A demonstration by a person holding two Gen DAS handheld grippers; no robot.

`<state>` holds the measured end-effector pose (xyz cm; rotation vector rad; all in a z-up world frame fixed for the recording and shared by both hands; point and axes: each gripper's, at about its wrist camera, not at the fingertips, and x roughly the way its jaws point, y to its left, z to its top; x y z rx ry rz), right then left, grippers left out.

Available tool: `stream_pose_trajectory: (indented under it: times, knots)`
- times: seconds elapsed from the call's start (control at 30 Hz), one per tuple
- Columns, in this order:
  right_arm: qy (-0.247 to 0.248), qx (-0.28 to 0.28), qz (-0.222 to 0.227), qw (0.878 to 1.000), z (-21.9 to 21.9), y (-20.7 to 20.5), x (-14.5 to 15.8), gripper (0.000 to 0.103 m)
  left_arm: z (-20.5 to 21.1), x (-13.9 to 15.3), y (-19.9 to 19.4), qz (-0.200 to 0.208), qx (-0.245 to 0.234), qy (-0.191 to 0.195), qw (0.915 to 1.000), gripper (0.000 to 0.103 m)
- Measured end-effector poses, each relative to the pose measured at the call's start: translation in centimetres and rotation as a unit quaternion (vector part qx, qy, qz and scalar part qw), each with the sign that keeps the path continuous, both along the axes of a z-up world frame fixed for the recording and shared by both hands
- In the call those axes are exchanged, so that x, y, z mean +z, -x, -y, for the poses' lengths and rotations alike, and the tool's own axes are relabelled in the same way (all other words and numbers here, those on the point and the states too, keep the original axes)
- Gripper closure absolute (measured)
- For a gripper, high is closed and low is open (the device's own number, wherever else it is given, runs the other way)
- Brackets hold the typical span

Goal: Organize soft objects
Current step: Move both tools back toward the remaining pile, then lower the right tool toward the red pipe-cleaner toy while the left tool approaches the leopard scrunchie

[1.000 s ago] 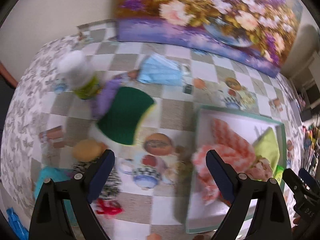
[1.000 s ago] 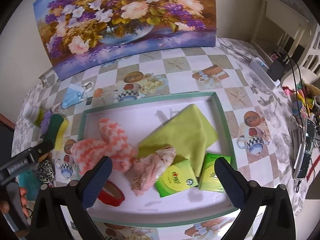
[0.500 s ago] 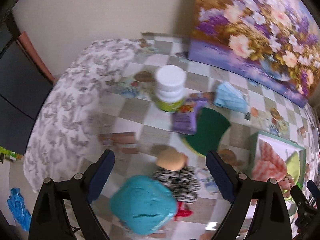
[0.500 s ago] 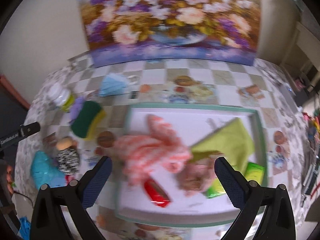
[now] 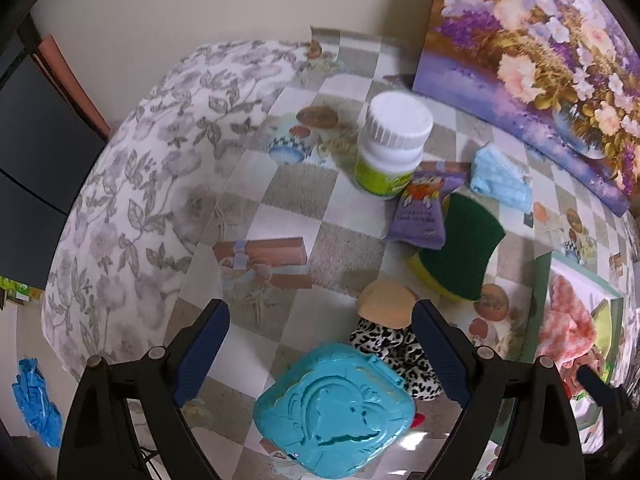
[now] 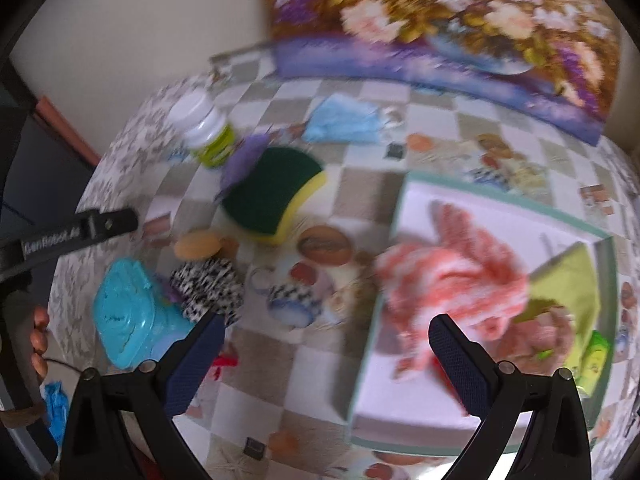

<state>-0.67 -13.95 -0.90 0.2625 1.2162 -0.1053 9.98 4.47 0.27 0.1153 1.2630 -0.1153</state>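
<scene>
Both grippers, left gripper and right gripper, gape wide and empty; one sponge at two o'clock, one turquoise case below

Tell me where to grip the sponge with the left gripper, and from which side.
Probably across the sponge's two long edges near its middle, coming from above. It lies flat, green pad up and yellow foam below, so its edges are exposed. Avoid the end by the purple packet, which seems to overlap it. The left gripper is open and empty.
</scene>
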Motion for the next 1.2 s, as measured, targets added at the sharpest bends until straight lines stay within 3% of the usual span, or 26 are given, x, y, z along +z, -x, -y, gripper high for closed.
stream_pose_trajectory:
  times: [0.47,1.2]
  knots:
    - [-0.027,0.076,-0.069,0.994,-5.5,-0.7,-5.2,0.0,-1.8,-2.4,-1.0,-0.03,0.019,0.001,0.9994,0.01]
    - [0.033,0.123,-0.074,0.989,-11.1,-1.4,-9.3,0.001,-2.9,-4.8,-2.0,-0.057,0.027,0.001,0.998,0.01]
